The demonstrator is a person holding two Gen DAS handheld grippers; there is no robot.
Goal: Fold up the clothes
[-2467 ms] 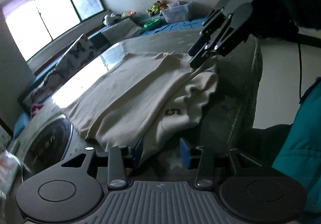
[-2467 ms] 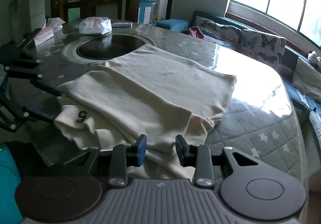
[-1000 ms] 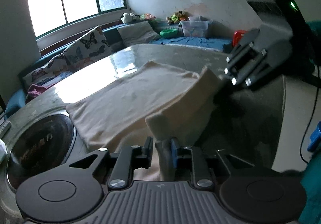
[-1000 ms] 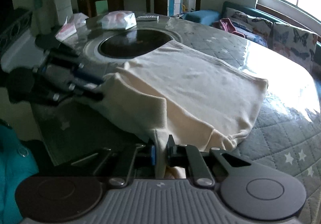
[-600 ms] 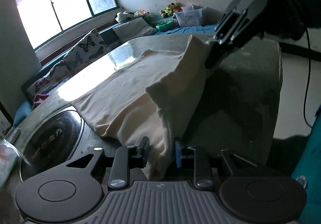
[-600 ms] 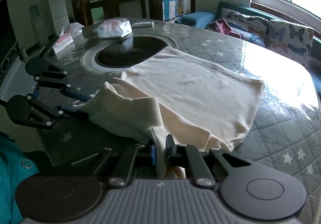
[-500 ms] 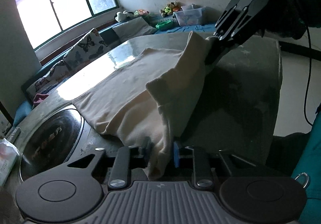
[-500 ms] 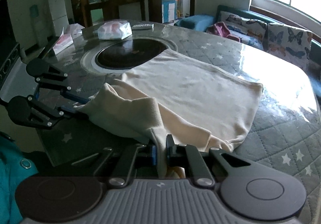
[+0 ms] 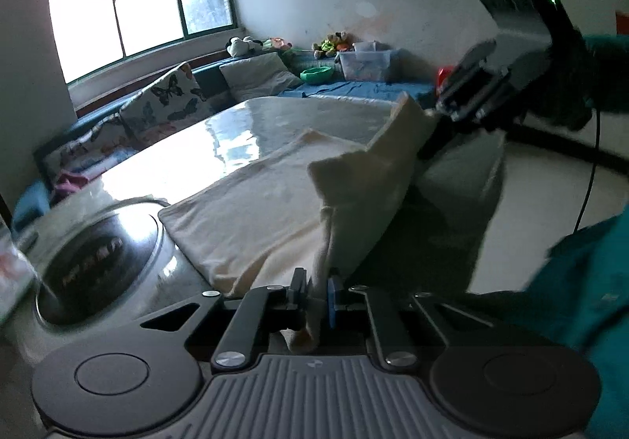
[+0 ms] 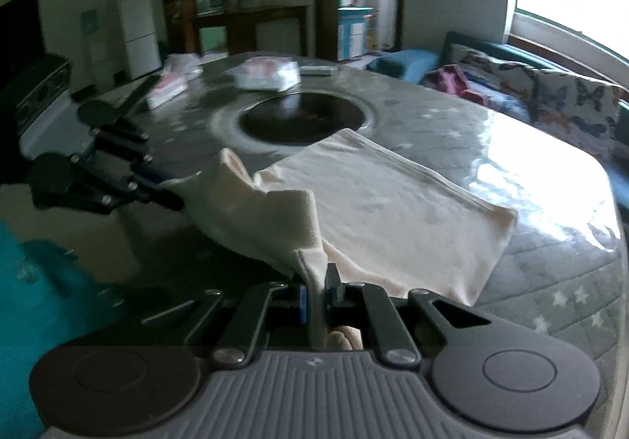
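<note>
A cream garment lies partly folded on a round table with a quilted, glossy cover. My left gripper is shut on the garment's near edge, which rises in a fold from its jaws. My right gripper is shut on the other end of the same edge of the garment. Between the two the cloth hangs lifted off the table, while the far part rests flat. Each gripper shows in the other's view: the right gripper at the upper right, the left gripper at the left.
A dark round hotplate is set in the table's middle. Tissue packs lie beyond it. A bench with butterfly cushions runs under the window. A teal sleeve of the person is at the right.
Both grippers were open over the garment's near edge, then shut on it and lifted. Since half a second ago they have raised the edge further, over the flat part.
</note>
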